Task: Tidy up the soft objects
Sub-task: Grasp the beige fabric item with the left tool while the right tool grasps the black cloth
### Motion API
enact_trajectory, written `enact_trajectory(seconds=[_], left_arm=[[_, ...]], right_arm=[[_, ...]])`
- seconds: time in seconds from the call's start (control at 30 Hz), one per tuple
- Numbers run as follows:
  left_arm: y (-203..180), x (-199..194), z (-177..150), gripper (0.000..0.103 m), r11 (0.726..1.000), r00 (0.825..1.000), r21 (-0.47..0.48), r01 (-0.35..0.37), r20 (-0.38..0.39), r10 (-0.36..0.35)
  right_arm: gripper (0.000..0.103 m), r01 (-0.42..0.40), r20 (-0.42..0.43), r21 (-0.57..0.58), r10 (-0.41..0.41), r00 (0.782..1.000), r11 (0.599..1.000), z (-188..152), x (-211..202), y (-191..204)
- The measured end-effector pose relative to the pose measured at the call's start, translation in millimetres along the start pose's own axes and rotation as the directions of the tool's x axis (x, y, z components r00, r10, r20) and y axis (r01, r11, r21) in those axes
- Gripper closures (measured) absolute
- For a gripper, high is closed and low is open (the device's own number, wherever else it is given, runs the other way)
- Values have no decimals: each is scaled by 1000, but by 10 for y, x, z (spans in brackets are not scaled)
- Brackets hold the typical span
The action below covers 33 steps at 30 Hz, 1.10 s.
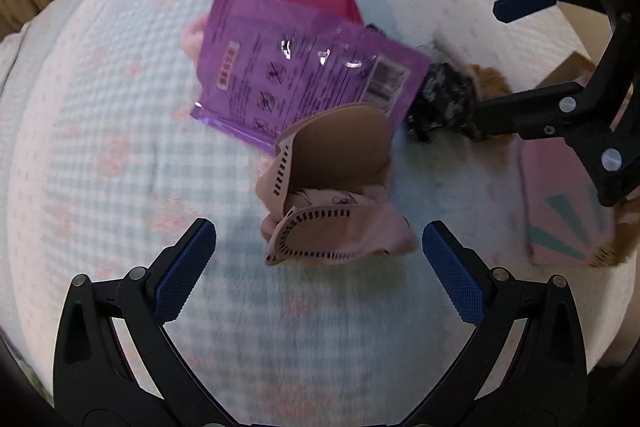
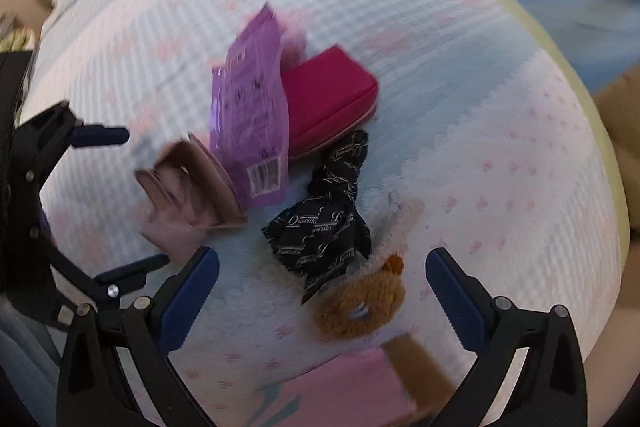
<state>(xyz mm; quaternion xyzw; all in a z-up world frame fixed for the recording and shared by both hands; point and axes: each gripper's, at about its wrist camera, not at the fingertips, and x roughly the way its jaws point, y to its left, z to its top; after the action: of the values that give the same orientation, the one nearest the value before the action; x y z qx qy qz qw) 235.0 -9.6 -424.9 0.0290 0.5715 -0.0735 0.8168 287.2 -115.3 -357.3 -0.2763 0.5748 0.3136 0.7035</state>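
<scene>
Bed inventory, as we see it: left gripper (image 1: 318,263) spread wide w/ pink bra (image 1: 332,195) just ahead, nothing gripped. Right gripper (image 2: 322,291) also apart, brown plush (image 2: 360,307) btwn its fingers. Purple packet (image 1: 304,71) overlaps magenta pouch (image 2: 328,99); black cloth (image 2: 328,227) beside. Quilt (image 1: 100,147) bare toward left edge.

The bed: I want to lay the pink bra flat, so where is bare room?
Bare quilt lies left of the purple packet and pink bra, and in front by the left gripper. Crowded: the packet, magenta case, black cloth and plush bear cluster together.
</scene>
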Motion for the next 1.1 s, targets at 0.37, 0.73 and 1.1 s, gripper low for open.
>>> enact_trajectory(seconds=[0.37,0.73,1.1], left_arm=[[-52,501,64,7,1000,1000,-25,3,-12,-4],[-217,458,35,58,998,999,46,31,-10,-31],[75,355,128,68,998,998,-19,55,-18,-55]], right_arm=[[0,-68,-138,-146,48,989,987,204,600,-77],[56,-17,-85,-222,-2,996,975,331,536,89],[76,38,-37,-123,-43,998,992,342,447,93]])
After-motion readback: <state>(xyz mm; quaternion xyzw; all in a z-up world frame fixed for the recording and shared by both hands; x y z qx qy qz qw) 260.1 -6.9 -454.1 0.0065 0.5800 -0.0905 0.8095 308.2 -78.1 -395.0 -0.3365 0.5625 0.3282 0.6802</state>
